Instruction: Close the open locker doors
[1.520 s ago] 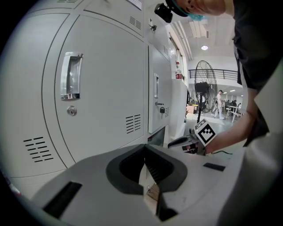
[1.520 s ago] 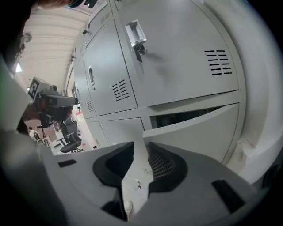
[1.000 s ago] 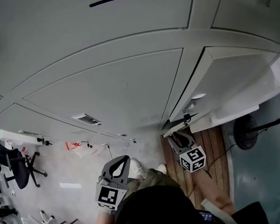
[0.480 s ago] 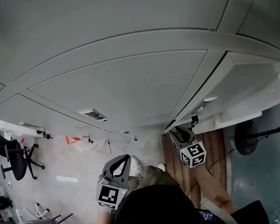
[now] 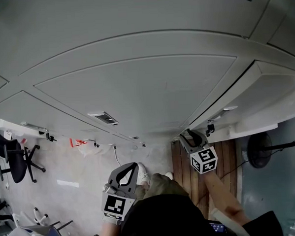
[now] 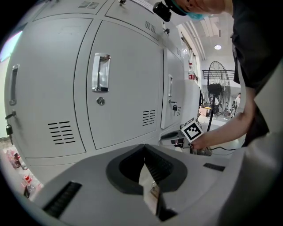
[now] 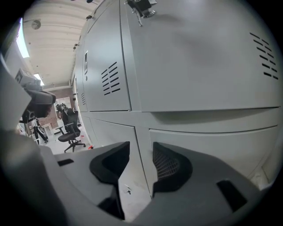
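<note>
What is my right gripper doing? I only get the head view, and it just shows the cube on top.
Observer: The right gripper view shows the right gripper with its jaws opening. Nothing is gripped; only the locker front shows beyond them.
Operator: Is my left one holding something?
Observer: No. In the left gripper view, the left gripper has its jaws together and empty.
Operator: Does the door in front of it have a lock?
Observer: Yes. That view shows a round keyhole just below the handle.
</note>
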A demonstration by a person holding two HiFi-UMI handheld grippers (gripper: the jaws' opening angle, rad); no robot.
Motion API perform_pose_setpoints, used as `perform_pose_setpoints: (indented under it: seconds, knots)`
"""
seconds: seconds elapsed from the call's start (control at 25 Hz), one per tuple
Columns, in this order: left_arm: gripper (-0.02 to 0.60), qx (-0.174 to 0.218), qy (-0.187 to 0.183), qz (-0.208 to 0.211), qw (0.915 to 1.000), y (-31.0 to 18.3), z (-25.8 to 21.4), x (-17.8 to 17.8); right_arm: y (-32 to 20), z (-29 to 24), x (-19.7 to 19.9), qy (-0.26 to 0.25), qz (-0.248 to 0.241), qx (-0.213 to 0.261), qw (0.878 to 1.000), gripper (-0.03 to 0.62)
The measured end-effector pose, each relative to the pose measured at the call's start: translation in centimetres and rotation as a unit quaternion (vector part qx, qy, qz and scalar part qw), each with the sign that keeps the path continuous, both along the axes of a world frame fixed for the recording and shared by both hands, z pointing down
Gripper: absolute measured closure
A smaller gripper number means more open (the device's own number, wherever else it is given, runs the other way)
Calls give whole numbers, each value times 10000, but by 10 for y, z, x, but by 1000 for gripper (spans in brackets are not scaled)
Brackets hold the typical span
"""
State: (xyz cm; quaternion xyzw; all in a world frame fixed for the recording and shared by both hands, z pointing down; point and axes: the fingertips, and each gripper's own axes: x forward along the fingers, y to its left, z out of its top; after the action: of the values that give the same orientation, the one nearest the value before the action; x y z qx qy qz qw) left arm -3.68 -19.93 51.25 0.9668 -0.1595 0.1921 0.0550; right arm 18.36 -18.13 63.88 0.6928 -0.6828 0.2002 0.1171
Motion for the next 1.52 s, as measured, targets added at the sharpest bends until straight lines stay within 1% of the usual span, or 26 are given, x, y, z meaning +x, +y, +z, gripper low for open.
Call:
perform_pose_setpoints:
  seconds: [0.12,0.4,0.8,0.92,1.04,1.12,1.36,1.52]
  knots:
    - [572,-14,9,-41,10000,0,0,-2,-3,1,2,28,-2,-25,10000,419]
    - [572,-23,20,-117,9999,-2,0,-5,-4,6,0,14,-19,-80,10000,413]
    - [572,-10,91,-19,10000,-3,-3,2,8,-4,-6,-77,-1,-21,10000,411]
    - [572,-21,125,77,9999,-2,-4,8,15,-11,-9,-124,5,41,9999,414]
    - [572,36,164,268,9995,0,-4,17,24,-20,-10,-141,78,115,9998,416]
    - [572,-25,189,366,9991,2,-6,25,30,-28,-9,-153,162,169,9996,419]
    - [572,-101,307,764,9966,10,-10,50,52,-60,-9,-112,321,428,9985,471]
    - [572,-129,420,1045,9936,14,-14,68,66,-92,-10,-53,468,667,9967,493]
